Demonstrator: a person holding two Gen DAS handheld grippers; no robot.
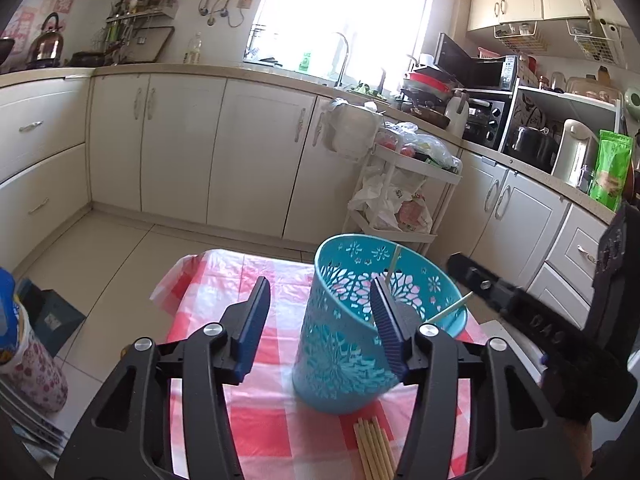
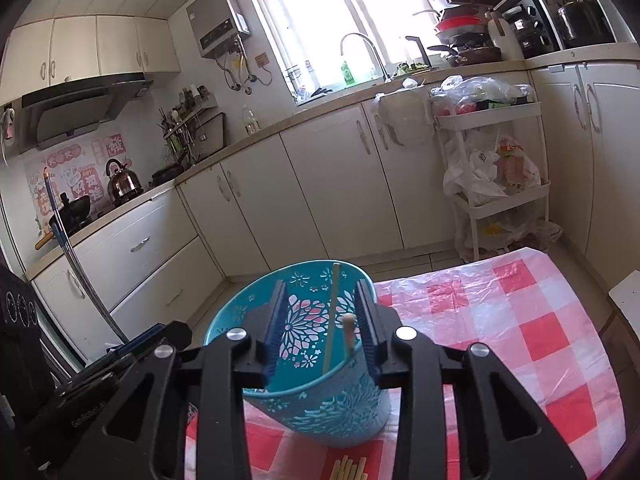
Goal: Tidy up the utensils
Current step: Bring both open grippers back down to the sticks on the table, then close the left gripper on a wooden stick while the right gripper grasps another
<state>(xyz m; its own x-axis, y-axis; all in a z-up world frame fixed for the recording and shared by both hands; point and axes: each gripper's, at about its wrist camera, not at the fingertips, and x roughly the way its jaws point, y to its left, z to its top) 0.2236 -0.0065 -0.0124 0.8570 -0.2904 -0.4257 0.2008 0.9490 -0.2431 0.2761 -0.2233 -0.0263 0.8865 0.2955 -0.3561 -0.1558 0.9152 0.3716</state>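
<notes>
A teal perforated basket (image 1: pixel 340 356) stands upright on the red-and-white checked tablecloth (image 1: pixel 280 420). Two pale chopsticks (image 1: pixel 450 311) lean inside it; in the right wrist view they show in the basket (image 2: pixel 320 396) as two sticks (image 2: pixel 332 320). A bundle of several chopsticks (image 1: pixel 374 448) lies flat on the cloth in front of the basket, also in the right wrist view (image 2: pixel 352 469). My left gripper (image 1: pixel 320 304) is open and empty, its right finger over the basket rim. My right gripper (image 2: pixel 322 312) is open and empty above the basket mouth; it shows at the right in the left wrist view (image 1: pixel 500 292).
The tablecloth (image 2: pixel 520 320) covers a small table in a kitchen. White cabinets (image 1: pixel 240 152) line the walls. A white trolley (image 1: pixel 408 200) with plastic bags stands beyond the table. A patterned container (image 1: pixel 28 360) stands at the left.
</notes>
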